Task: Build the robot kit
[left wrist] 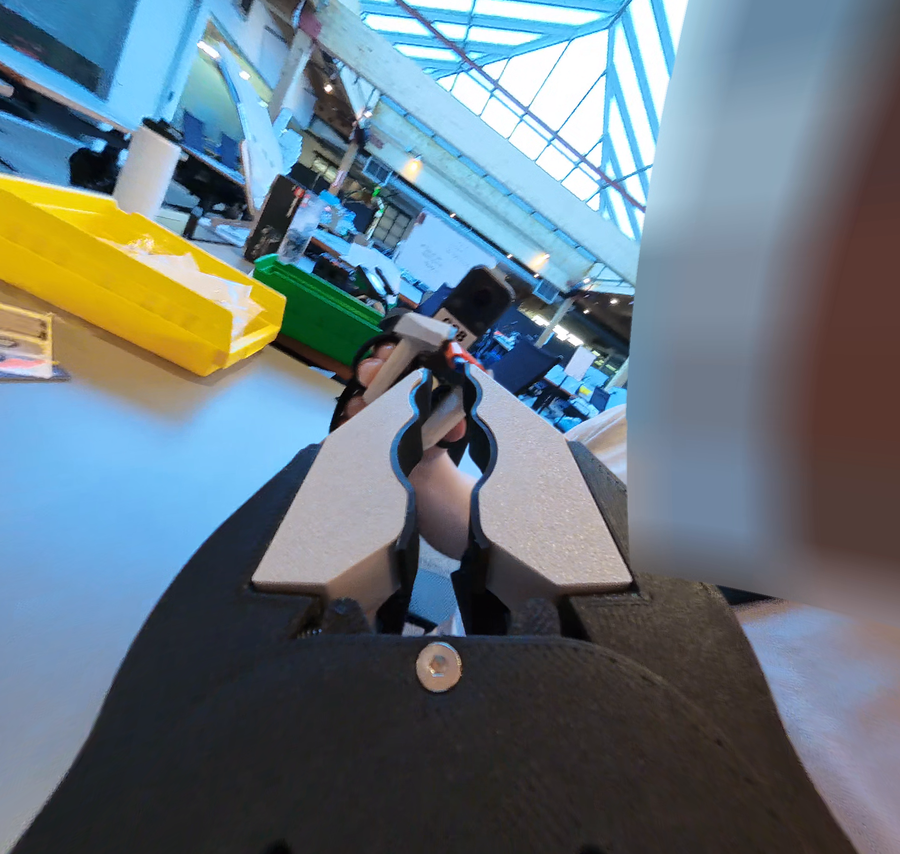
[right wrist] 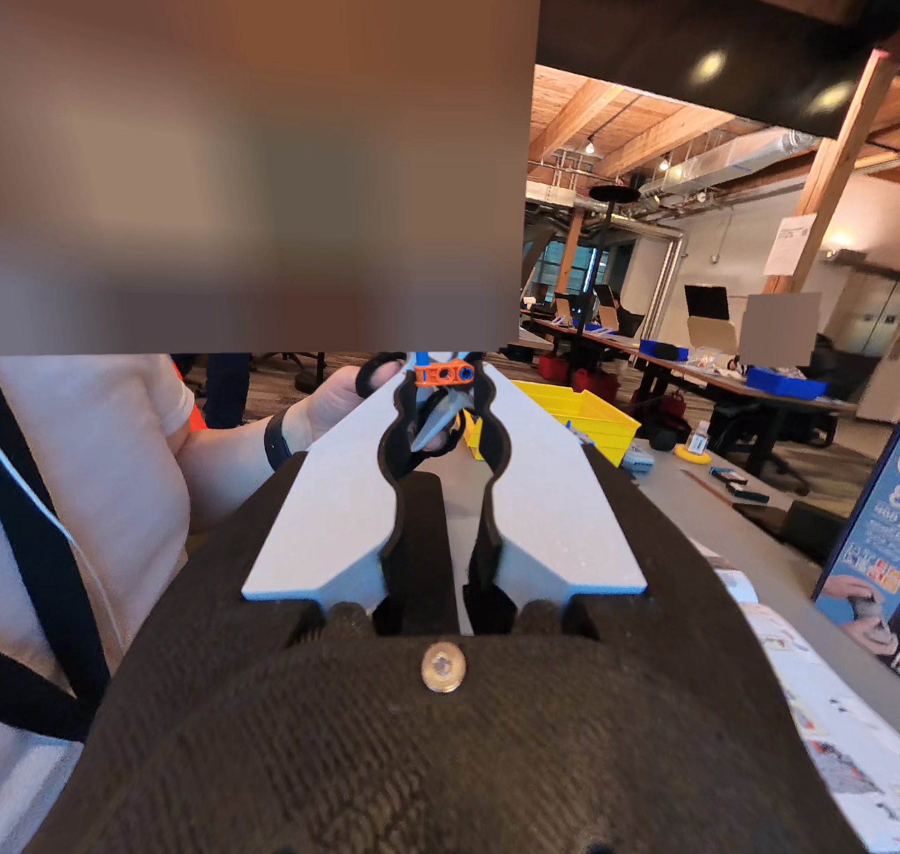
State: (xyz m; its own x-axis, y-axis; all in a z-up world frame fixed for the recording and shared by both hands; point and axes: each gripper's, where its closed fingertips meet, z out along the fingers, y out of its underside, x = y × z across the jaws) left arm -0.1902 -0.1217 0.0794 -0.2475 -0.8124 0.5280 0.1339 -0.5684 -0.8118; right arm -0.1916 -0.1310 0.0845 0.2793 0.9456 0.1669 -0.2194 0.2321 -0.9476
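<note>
Workshop hall, pale desk (left wrist: 121, 465), yellow bin (left wrist: 146, 290) far left. Left tool (left wrist: 445, 375) and right tool (right wrist: 444, 374) raised tip to tip. Small orange connector with blue pin (right wrist: 443, 374) pinched crosswise in right tool. Left tool nearly closed at tips; contents not discernible.

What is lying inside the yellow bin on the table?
In the left wrist view, the yellow bin holds crumpled clear or white plastic bags. Its near wall and the bags cover the bottom, so anything beneath stays hidden.
</note>
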